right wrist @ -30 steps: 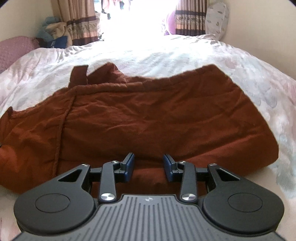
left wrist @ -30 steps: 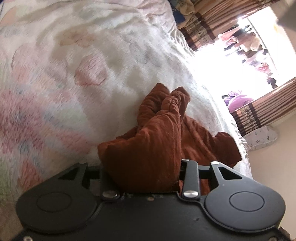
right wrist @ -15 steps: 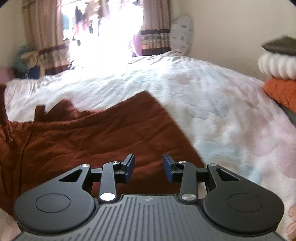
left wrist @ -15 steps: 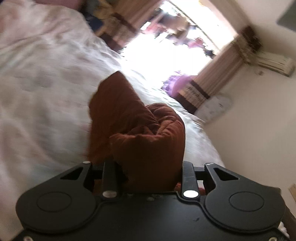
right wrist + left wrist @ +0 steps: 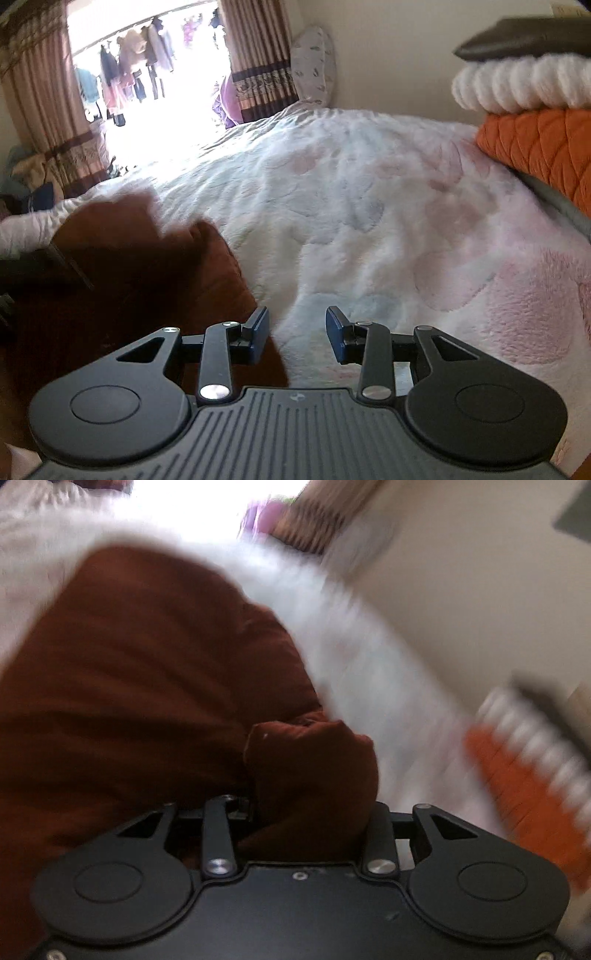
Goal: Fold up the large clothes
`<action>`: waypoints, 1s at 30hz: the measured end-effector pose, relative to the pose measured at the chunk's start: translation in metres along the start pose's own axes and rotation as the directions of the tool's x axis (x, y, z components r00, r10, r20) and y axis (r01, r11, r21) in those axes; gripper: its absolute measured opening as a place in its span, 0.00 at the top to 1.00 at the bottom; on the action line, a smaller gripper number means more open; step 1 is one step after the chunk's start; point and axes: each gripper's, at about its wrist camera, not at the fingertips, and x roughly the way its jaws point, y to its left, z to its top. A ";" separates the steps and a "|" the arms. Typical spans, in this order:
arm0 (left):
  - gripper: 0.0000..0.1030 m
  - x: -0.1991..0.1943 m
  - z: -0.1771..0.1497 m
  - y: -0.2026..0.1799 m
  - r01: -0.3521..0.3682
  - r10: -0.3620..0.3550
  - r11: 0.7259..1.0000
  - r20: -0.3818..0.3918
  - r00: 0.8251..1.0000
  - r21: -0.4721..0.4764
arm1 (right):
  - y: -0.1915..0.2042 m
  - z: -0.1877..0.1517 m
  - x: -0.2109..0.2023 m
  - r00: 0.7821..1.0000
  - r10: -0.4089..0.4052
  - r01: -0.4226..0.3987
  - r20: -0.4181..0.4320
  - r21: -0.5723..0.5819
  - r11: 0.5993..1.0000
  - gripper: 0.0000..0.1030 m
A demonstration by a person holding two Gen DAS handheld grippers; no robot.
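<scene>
On the bed (image 5: 369, 206), left tool (image 5: 310, 812) clamped on rust garment (image 5: 147, 664), right tool (image 5: 297, 334) apart.

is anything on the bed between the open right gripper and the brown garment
Nothing visible. The right hand-held gripper is open right at the brown garment edge, with only bare bedspread around. The stacked folded clothes sit off to its right, clear of the path.

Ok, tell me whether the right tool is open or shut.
Open. The right tool has a clear gap between its blue pads, with only white bedspread behind.
</scene>
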 end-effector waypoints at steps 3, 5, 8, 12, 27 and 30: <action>0.56 0.014 -0.017 0.002 -0.007 0.004 0.994 0.023 1.000 0.113 | -0.011 0.008 0.004 0.996 0.079 -0.077 -0.029 0.075 0.994 0.58; 0.51 0.012 -0.014 -0.002 0.002 -0.005 0.990 0.023 1.000 0.138 | -0.014 0.013 0.008 0.989 0.139 -0.133 -0.047 0.118 0.984 0.58; 0.46 0.009 -0.008 -0.007 0.015 -0.020 0.985 0.024 1.000 0.170 | -0.013 0.017 0.015 0.974 0.214 -0.198 -0.074 0.183 0.963 0.58; 0.43 -0.024 -0.008 -0.010 0.009 -0.020 0.981 0.052 0.998 0.195 | -0.014 0.017 0.015 0.972 0.221 -0.198 -0.081 0.226 0.954 0.58; 0.34 -0.054 -0.025 0.031 0.220 -0.222 0.975 0.066 0.973 0.046 | -0.015 0.030 0.051 0.870 0.460 -0.349 -0.178 0.436 0.830 0.50; 0.33 -0.050 -0.026 0.029 0.217 -0.220 0.975 0.078 0.972 0.040 | -0.004 0.024 0.074 0.852 0.461 -0.327 -0.246 0.437 0.838 0.51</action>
